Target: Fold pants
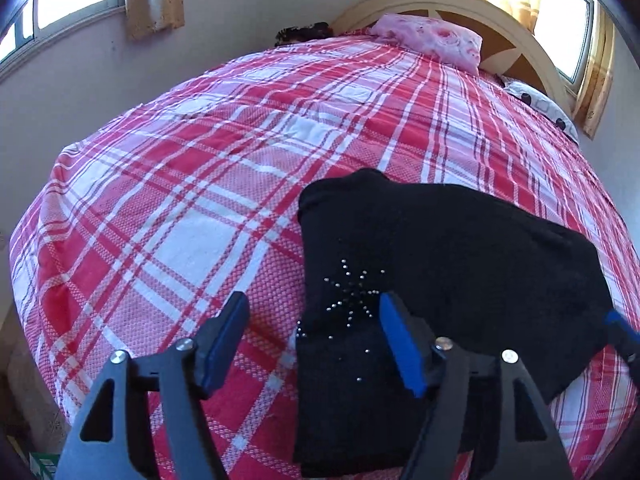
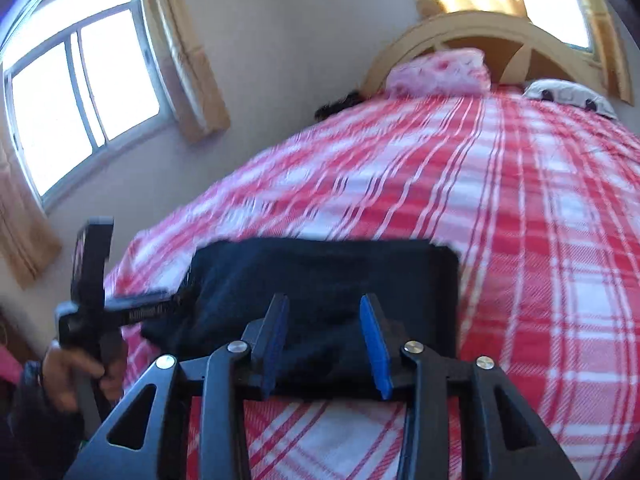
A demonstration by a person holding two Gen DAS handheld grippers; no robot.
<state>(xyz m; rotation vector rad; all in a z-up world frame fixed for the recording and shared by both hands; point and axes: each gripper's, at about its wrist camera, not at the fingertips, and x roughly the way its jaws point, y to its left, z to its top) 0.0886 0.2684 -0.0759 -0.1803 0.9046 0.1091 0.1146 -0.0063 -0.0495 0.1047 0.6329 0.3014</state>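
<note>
Black pants [image 1: 440, 248] lie folded into a flat stack on the red plaid bedspread [image 1: 180, 200], with a burst of small shiny studs near their left edge. My left gripper [image 1: 312, 320] is open over that left edge, one pad above the bedspread and the other above the cloth. My right gripper [image 2: 324, 320] hovers at the near edge of the pants [image 2: 320, 272]. Its blue pads stand apart with black cloth showing in the gap, and no pinch is visible. In the right wrist view a person's hand [image 2: 68, 372] holds the left gripper at the left of the pants. The right wrist view is blurred.
The bed fills both views, with a pink pillow [image 1: 436, 40] and a white patterned pillow [image 1: 536, 104] against the curved headboard [image 1: 440, 0]. A wall with a window [image 2: 80, 100] and curtains runs along the bed's left side. A dark object [image 1: 304, 34] sits at the far corner.
</note>
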